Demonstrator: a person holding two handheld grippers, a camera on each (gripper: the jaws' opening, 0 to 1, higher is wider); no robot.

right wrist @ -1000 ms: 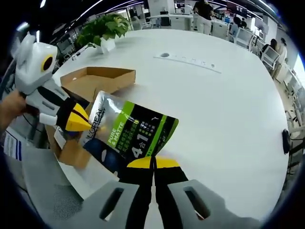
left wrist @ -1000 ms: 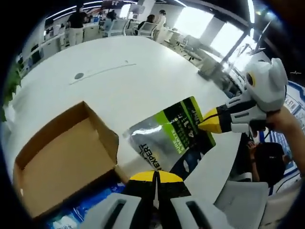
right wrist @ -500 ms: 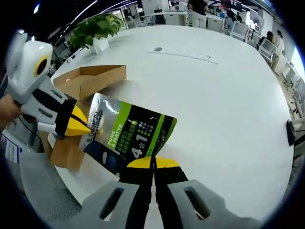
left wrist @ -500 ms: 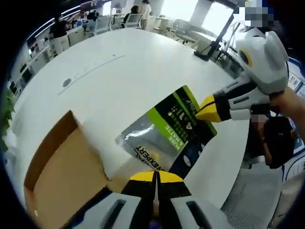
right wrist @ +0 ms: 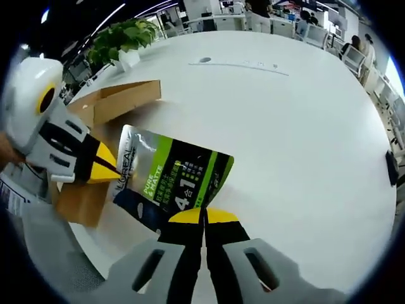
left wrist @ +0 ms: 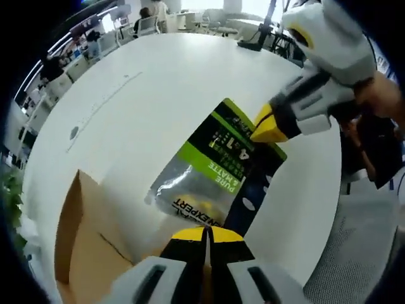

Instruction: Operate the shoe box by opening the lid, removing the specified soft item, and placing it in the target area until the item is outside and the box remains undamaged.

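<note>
1. The left gripper [left wrist: 206, 231] is clenched on one edge of the pouch [left wrist: 215, 168], its yellow tips pressed together over the foil; the right gripper [right wrist: 204, 214] is likewise clamped on the opposite edge, so the pouch hangs stretched between the two, held above the white table [right wrist: 297, 120] and clear of the shoe box [right wrist: 111, 104].
2. In the right gripper view the pouch sits at centre, the box at about 10 o'clock beyond it, and a potted plant [right wrist: 123, 38] at 11 o'clock near the table's far edge.
3. Risk, as a judgement: two opposed grips on a soft foil pack could tear or crease it if the hands pull apart; if one grip lets go early, the pack may swing and slip from the other.
4. A second risk: the pouch hangs near the table's rim, so a careless release might drop it off the edge; a sweeping arm could also knock the open box.
5. Count: two grippers; one pouch; one shoe box, open; one plant; one table.
</note>
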